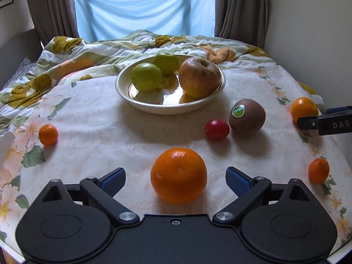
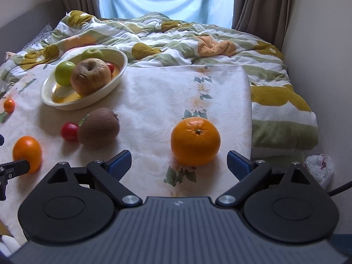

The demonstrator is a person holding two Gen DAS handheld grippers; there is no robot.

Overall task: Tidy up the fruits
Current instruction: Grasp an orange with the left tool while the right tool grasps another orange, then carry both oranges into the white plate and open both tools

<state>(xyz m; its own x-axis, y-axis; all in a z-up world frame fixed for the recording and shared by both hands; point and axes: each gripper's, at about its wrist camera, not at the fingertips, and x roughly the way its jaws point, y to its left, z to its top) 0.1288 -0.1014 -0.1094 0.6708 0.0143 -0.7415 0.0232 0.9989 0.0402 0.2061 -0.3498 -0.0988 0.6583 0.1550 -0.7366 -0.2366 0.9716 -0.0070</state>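
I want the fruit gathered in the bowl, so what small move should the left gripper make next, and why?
Probably ease the left gripper forward and close on the large orange. Its jaws are open, the orange sits centered between them, untouched, and the bowl lies straight ahead.

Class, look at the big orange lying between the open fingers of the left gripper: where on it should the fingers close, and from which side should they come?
Grip the big orange across its widest middle, left gripper coming straight forward and low over the tablecloth. It is round, sits free of other fruit, and already lies centred between the open fingers.
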